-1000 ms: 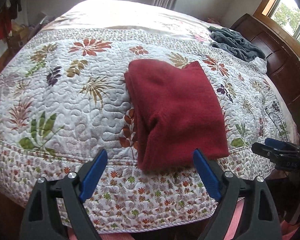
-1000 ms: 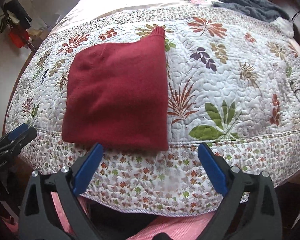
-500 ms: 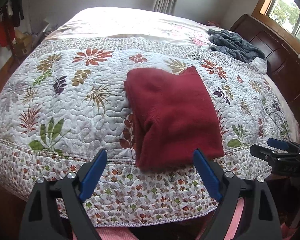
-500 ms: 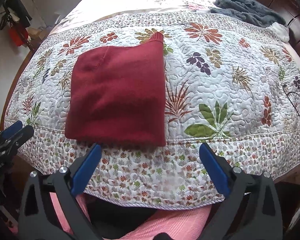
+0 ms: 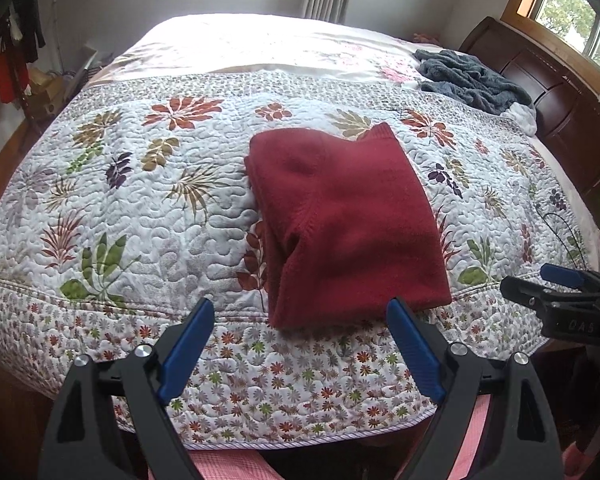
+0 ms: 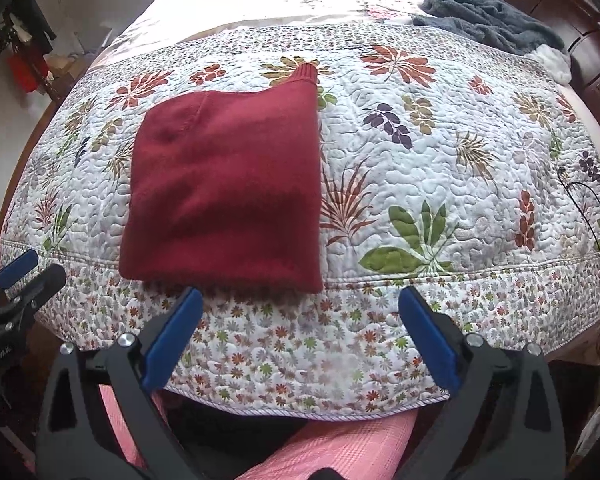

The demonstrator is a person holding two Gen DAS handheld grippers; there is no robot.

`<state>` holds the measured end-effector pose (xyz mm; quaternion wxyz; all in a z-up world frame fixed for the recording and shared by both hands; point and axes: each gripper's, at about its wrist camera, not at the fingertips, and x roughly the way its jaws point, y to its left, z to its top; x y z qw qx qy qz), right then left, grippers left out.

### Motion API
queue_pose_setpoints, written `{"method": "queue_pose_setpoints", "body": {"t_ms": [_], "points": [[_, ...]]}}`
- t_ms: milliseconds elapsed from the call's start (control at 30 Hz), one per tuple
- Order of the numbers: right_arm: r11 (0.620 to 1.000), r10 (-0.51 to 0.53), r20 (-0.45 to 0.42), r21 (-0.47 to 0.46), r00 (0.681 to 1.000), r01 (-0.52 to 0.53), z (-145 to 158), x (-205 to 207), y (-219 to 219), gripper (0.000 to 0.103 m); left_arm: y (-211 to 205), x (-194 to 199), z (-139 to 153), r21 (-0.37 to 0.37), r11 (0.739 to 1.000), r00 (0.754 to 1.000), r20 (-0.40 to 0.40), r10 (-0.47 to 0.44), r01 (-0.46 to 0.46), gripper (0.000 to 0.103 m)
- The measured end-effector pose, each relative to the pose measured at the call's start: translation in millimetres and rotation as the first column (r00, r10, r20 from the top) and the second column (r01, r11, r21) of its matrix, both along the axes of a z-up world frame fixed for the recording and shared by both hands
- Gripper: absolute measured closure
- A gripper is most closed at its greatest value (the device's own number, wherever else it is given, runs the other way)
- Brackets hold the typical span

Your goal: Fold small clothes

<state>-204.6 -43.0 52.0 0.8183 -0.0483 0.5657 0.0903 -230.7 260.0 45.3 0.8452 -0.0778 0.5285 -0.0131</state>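
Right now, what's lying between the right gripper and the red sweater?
Nothing but bare floral quilt: the right gripper, open, hangs over the bed's near edge, just short of the folded red sweater. The right wrist view shows it.

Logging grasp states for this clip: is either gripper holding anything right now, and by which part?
Nothing is held. The left gripper and right gripper both have their jaws open, short of the folded red sweater lying on the quilt.
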Motion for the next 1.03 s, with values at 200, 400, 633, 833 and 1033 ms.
{"method": "queue_pose_setpoints", "body": {"t_ms": [200, 400, 633, 833, 1033], "points": [[1.0, -0.006, -0.007, 0.0, 1.0, 0.006, -4.6, 2.3, -1.6, 0.006, -1.1, 1.6, -5.9, 0.006, 1.0, 1.0, -0.016, -0.003, 0.004, 0.015], [1.0, -0.006, 0.0, -0.003, 1.0, 0.006, -6.5, 2.9, -0.7, 0.006, -0.6, 2.5, -8.2, 0.013, 1.0, 1.0, -0.019, 0.0, 0.001, 0.015], [1.0, -0.018, 0.012, -0.016, 1.0, 0.018, -6.0, 4.2, -2.1, 0.006, -0.6, 3.3, -9.9, 0.014, 1.0, 1.0, -0.021, -0.003, 0.003, 0.015], [1.0, -0.025, 0.007, -0.012, 1.0, 0.026, -6.0, 4.8, -3.4, 0.006, -1.7, 3.9, -9.6, 0.015, 1.0, 1.0, -0.016, -0.001, 0.002, 0.015], [0.999, -0.032, 0.007, -0.011, 0.999, 0.032, -5.6, 5.8, -6.0, 0.006, -2.6, 6.2, -8.3, 0.016, 1.0, 1.0, -0.016, -0.007, 0.007, 0.015]]}}
